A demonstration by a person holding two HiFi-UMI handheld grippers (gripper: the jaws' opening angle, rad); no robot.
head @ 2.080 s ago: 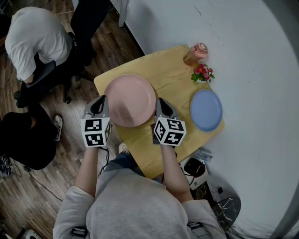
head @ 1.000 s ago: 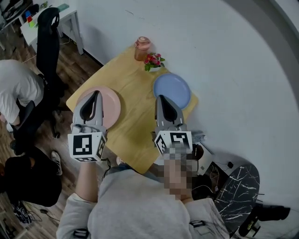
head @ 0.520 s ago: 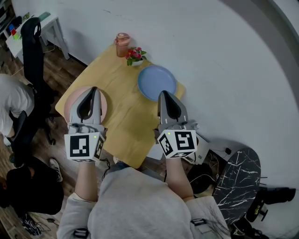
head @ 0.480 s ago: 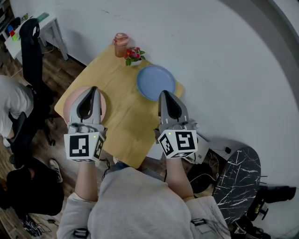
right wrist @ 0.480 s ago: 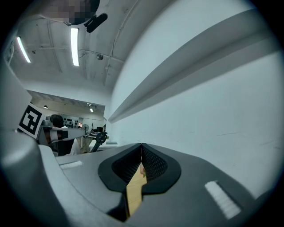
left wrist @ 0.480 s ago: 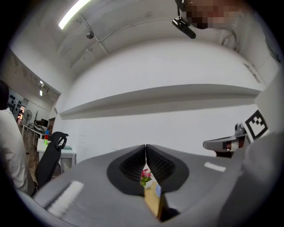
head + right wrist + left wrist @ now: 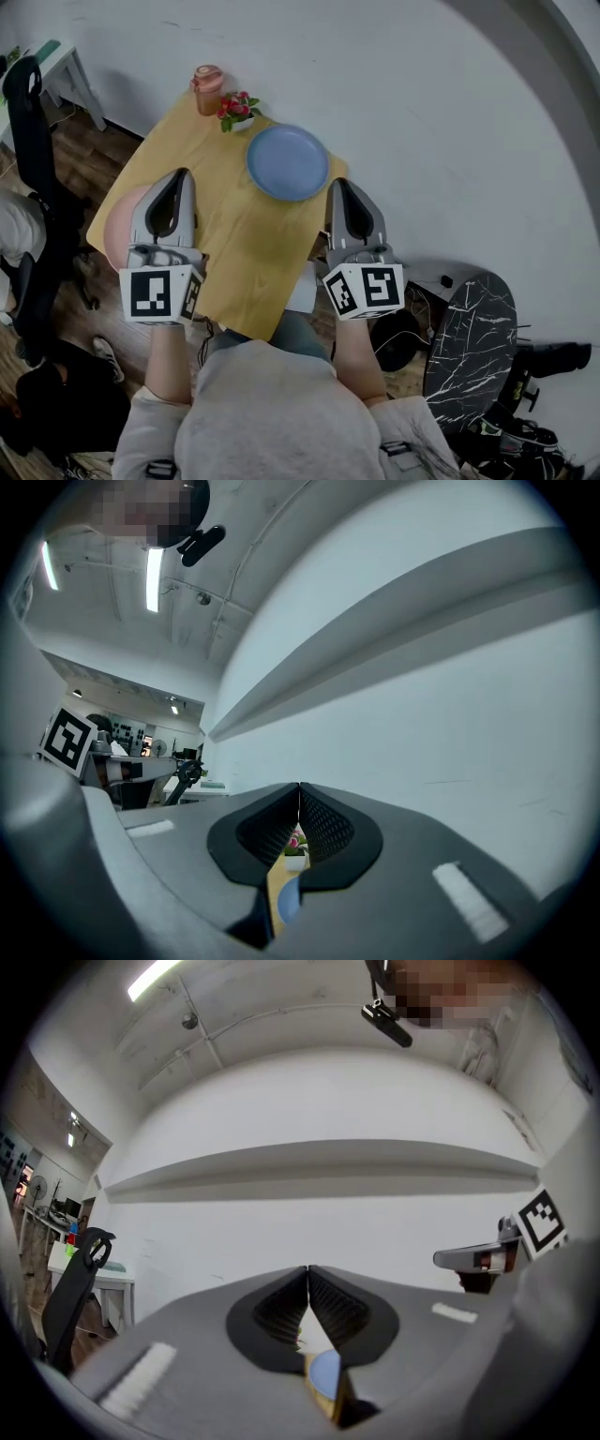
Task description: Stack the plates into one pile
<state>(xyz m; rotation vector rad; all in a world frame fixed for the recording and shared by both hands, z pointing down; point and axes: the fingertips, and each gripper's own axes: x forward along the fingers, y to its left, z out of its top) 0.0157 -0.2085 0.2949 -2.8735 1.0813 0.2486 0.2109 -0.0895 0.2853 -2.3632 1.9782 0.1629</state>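
Note:
A blue plate [image 7: 288, 162] lies near the far right corner of the yellow wooden table [image 7: 239, 244]. A pink plate [image 7: 116, 232] sits at the table's left edge, mostly hidden under my left gripper [image 7: 178, 174]. That gripper hangs above it, jaws shut and empty. My right gripper [image 7: 339, 182] is shut and empty, just right of the blue plate, over the table's right edge. In the left gripper view the closed jaws [image 7: 307, 1268] point at the wall, with the blue plate [image 7: 325, 1372] glimpsed below. In the right gripper view the shut jaws [image 7: 298, 787] show the blue plate [image 7: 289, 902] beneath.
A pink lidded cup [image 7: 207, 89] and a small pot of red flowers [image 7: 237, 108] stand at the table's far corner. A black office chair [image 7: 33, 141] is at the left. A white wall runs behind, and a dark marbled round slab [image 7: 466, 349] lies on the floor at the right.
The grippers flanked the pink plate two seconds ago; they have since lifted and spread apart. The view has swung, so the table has slid left and the blue plate lies between the grippers.

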